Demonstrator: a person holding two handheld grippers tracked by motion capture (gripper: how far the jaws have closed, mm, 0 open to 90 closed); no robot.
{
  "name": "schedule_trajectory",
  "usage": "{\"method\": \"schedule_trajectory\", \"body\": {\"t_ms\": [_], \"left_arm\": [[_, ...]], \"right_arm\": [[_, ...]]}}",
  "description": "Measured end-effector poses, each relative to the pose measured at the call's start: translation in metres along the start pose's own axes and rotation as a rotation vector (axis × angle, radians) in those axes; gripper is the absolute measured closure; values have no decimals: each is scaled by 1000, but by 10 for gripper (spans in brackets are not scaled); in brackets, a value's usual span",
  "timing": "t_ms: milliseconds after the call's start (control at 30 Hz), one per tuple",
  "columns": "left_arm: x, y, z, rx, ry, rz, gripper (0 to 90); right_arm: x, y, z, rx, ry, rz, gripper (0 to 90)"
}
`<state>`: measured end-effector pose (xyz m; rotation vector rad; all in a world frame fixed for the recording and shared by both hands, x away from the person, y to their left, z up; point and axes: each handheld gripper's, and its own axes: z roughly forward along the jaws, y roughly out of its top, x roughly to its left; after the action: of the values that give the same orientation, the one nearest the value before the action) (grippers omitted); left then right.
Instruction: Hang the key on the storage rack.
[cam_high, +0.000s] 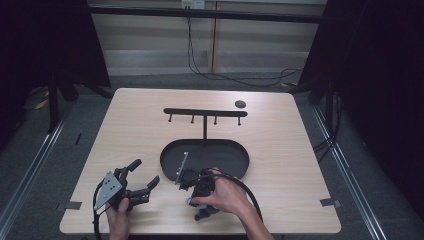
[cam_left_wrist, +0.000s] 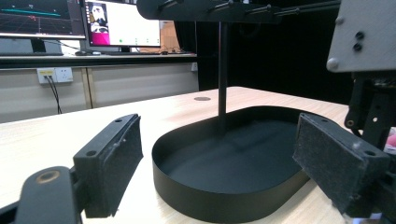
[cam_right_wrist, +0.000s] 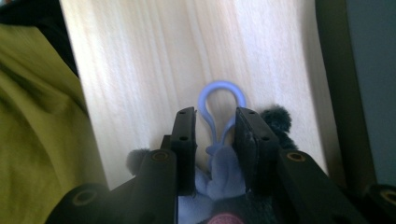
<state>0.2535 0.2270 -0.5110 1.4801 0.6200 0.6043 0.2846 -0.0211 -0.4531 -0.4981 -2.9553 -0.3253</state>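
Worktop (cam_high: 150, 125) in pale wood is carrying a black oval tray (cam_high: 170, 155) with a T-shaped hook stand (cam_high: 204, 113) rising from its back edge; a small dark disc (cam_high: 240, 104) is lying past the stand's right end.

Right hand-held gripper (cam_right_wrist: 215, 128) is pointing down at the near edge of the worktop, just in front of the tray. Its jaws are sitting close together either side of a small blue plush toy (cam_right_wrist: 219, 175) with a blue plastic clip loop (cam_right_wrist: 222, 88). The loop's stem and the toy's soft top are running up between the two pads (cam_right_wrist: 247, 140). The pads are looking very near the toy, probably pressing it, but blur is making real contact hard to confirm. Dark fuzzy bits of the toy are poking out beside both jaws. In the high view, the person's right hand (cam_high: 225, 195) is covering most of this gripper, with a bit of blue peeking out at its left.

Left hand-held gripper (cam_left_wrist: 219, 158) is resting low on the worktop left of the tray, jaws spread wide and holding nothing, aimed at the tray's near wall. Left hand (cam_high: 117, 217) is gripping it from behind.

Yellow-green cloth (cam_right_wrist: 42, 116) is filling the left side of the right gripper view.
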Motion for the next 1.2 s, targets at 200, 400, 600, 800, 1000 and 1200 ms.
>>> {"method": "schedule_trajectory", "body": {"t_ms": [200,400,600,800,1000,1200], "left_arm": [[0,0,0,0,-1,-1,153],[0,0,0,2,-3,3,153],[0,0,0,3,-3,3,153],[0,0,0,2,-3,3,153],[0,0,0,2,-4,4,153],[0,0,0,3,-5,4,153]], "right_arm": [[-5,3,2,58,-24,-16,659],[-10,4,9,87,0,-25,672],[-10,4,10,106,10,-32,713],[-5,8,9,123,-9,-90,742],[1,11,10,139,-21,-148,755],[1,7,2,130,-34,-146,854]]}}
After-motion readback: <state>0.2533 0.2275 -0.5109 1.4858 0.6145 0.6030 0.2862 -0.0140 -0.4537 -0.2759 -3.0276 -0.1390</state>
